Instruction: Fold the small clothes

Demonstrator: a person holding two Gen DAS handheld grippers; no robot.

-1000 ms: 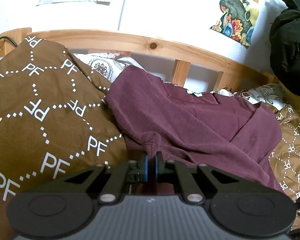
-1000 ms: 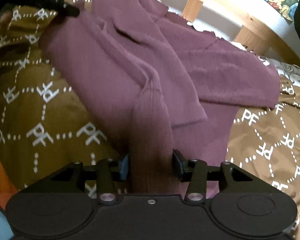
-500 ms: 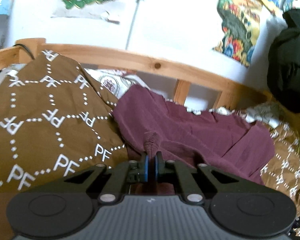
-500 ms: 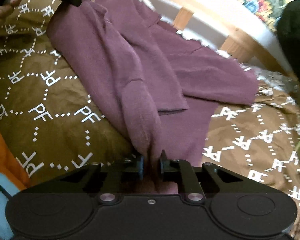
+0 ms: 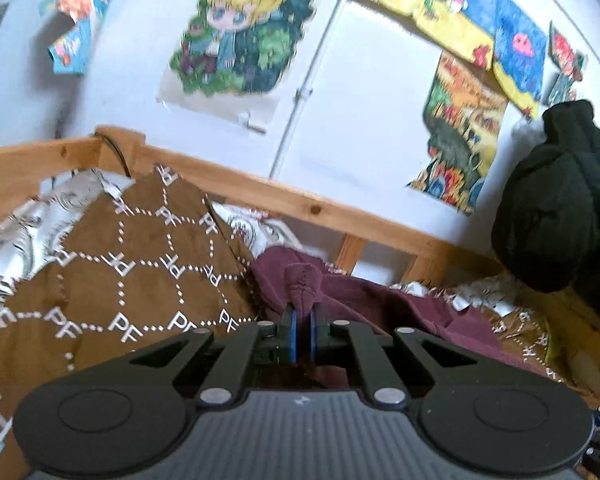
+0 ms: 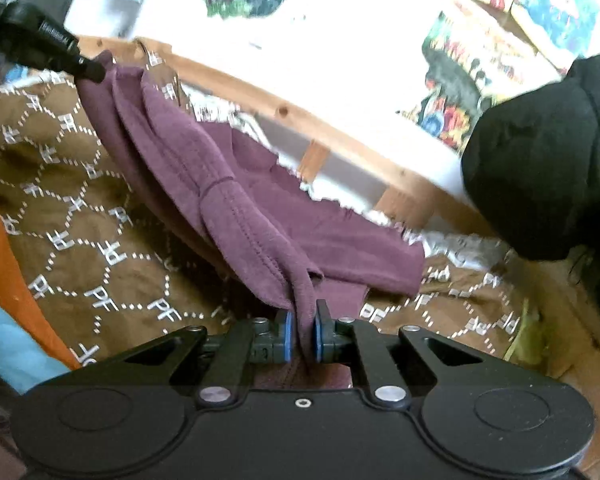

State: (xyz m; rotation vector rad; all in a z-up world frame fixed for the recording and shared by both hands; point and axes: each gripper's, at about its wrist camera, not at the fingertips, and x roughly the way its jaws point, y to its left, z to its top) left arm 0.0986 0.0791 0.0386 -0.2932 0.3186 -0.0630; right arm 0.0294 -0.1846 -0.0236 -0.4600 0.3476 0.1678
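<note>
The left claw is clamped tight on a bunched corner of the maroon knit garment, and the right claw is closing on another gathered fold of it, cloth pressed between its blue pads. The garment hangs stretched between them, its far part draped on the brown quilted bedspread printed with white letters, before the wooden bed rail.

Right gripper fingers, wide a second ago, are closing on a bunched fold of the maroon garment. Both grippers are raised; garment's near edge lifts off the bed cover.
</note>
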